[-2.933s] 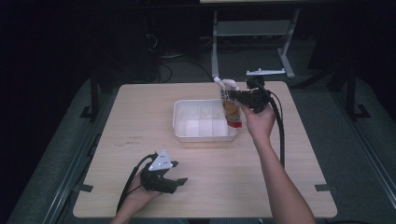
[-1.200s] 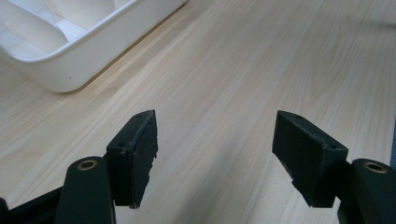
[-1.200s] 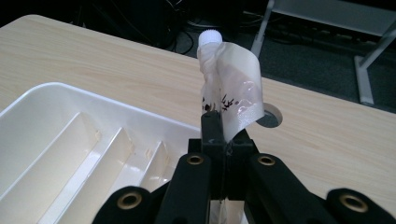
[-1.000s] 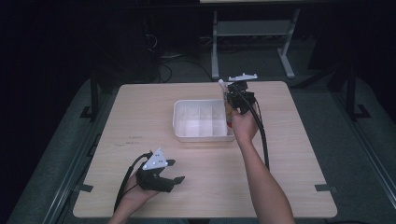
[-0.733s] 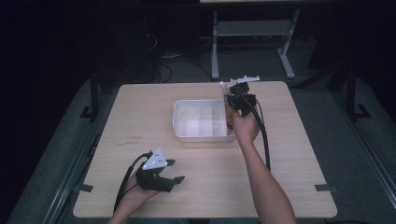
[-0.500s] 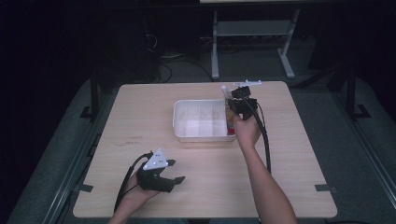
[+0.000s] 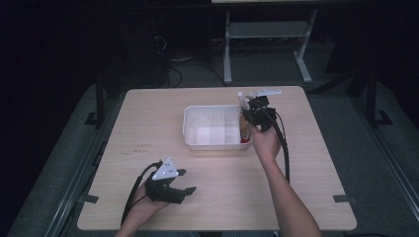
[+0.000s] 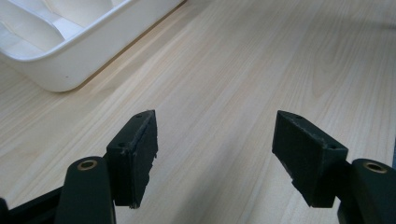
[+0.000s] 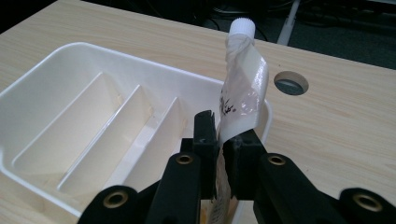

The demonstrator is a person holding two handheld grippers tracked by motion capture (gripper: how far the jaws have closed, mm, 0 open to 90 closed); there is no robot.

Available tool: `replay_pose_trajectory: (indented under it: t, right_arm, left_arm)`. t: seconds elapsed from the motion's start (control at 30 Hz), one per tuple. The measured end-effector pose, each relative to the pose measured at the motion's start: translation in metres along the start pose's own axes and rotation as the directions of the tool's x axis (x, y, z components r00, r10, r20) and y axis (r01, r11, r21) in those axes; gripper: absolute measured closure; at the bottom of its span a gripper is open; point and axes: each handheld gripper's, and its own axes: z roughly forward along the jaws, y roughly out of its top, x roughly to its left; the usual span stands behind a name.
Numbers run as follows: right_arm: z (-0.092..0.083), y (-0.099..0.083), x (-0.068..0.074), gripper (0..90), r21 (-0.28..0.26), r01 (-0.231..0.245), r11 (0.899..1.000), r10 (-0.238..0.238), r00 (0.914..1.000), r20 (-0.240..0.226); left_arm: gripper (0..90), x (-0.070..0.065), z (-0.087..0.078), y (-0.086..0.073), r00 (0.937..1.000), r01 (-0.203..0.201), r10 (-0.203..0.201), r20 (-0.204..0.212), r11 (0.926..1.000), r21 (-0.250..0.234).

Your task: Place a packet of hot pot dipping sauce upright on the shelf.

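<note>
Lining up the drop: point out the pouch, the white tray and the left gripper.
pouch [image 9: 245, 79], right gripper view, upper body.
white tray [image 7: 187, 129], high view, left wall.
left gripper [image 8: 215, 154], left gripper view, between its tips.

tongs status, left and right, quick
Left tongs: open, empty, over the table.
Right tongs: shut on the squeeze pouch, at the divided bin.

The divided tray sits mid-table, a pouch at its right end
</note>
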Motion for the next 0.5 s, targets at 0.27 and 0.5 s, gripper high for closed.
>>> replay_pose_trajectory:
  t: [0.27,0.5]
  right_arm:
    - [-0.009,0.000,-0.001,80.0,-0.015,0.009,1.000,-0.009,0.9994,-0.033]
    - [-0.012,-0.003,-0.002,88.0,-0.004,0.013,1.000,-0.013,0.9982,-0.058]
  left_arm:
    - [30.7,-0.001,0.002,0.000,1.0000,-0.007,0.007,0.005,1.0000,0.007]
    - [30.7,-0.001,0.001,0.000,1.0000,-0.001,0.001,0.003,1.0000,0.001]
